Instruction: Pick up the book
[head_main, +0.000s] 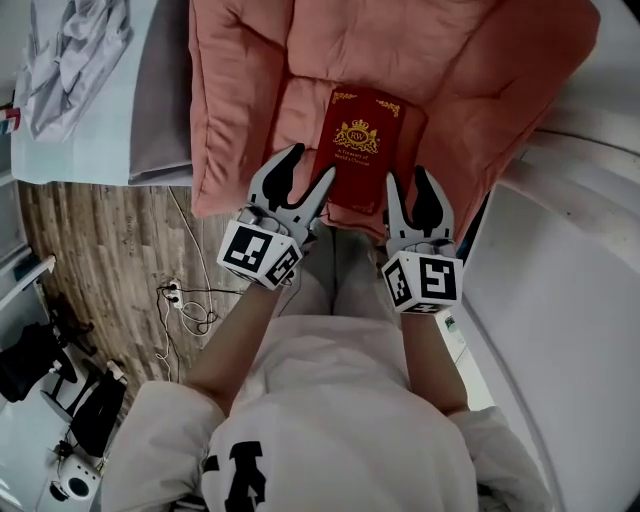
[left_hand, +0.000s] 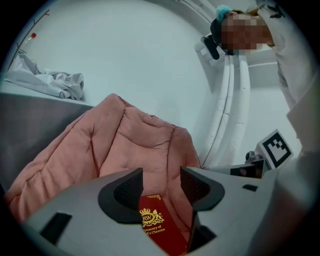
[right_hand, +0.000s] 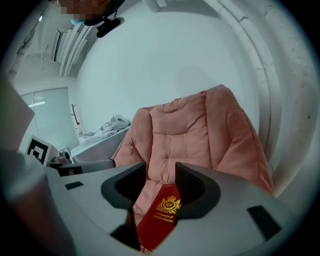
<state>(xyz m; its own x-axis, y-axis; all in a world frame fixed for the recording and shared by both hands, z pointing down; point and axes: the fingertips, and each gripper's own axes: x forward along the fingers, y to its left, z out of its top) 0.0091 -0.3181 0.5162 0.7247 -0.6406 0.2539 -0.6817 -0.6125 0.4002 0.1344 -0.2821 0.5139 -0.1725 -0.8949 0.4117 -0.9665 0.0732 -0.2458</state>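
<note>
A dark red book (head_main: 356, 150) with a gold crest lies flat on the seat of a pink padded chair (head_main: 260, 70). My left gripper (head_main: 308, 165) is open just short of the book's lower left edge, one finger next to that edge. At the book's lower right corner my right gripper (head_main: 407, 178) is also open. In the left gripper view the book (left_hand: 157, 227) shows low between the spread jaws of the left gripper (left_hand: 161, 182), untouched by the pads. The right gripper view has the book (right_hand: 160, 215) below and beyond the right gripper (right_hand: 160, 180), whose jaws are likewise apart.
A grey bed (head_main: 160, 110) with a crumpled white sheet (head_main: 70, 60) stands left of the chair. A white curved wall (head_main: 570, 290) runs along the right. Cables and a plug strip (head_main: 180, 300) lie on the wooden floor, and black equipment (head_main: 40, 370) stands at the lower left.
</note>
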